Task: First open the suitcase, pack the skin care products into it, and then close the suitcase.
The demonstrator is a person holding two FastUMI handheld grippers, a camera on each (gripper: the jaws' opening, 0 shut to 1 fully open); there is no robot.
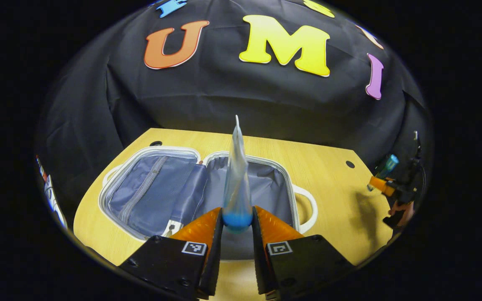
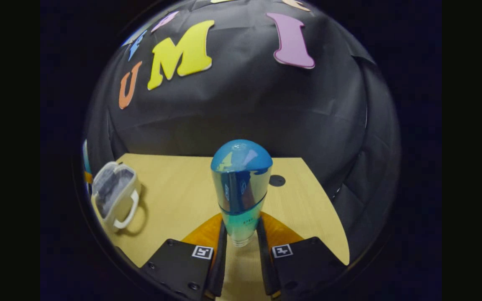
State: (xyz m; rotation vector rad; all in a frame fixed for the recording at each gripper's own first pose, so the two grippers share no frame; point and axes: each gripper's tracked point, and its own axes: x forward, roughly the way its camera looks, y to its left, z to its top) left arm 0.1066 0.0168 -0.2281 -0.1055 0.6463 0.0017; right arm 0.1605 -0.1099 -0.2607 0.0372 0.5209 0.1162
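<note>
A: What is your left gripper [image 1: 237, 221] doing?
B: Both its orange fingers [image 1: 201, 228] press on a clear tube [image 1: 237, 175] at its blue cap end, so it is clamped on the tube. The tube stands upright over the case [image 1: 174, 190], which lies open on the table [image 1: 329, 167], grey lining showing, white handle towards the right.

A: And your right gripper [image 2: 243, 234]?
B: It grips a blue bottle [image 2: 241, 188] near the base, one finger on each side. The bottle stands upright with its rounded blue cap on top, above bare table [image 2: 182, 192].

A: Where is the case from there?
B: Far to the left in the right gripper view, open [image 2: 113, 194], well apart from the bottle. From the left gripper view, your right gripper sits at the far right edge with the bottle [image 1: 385, 167]
</note>
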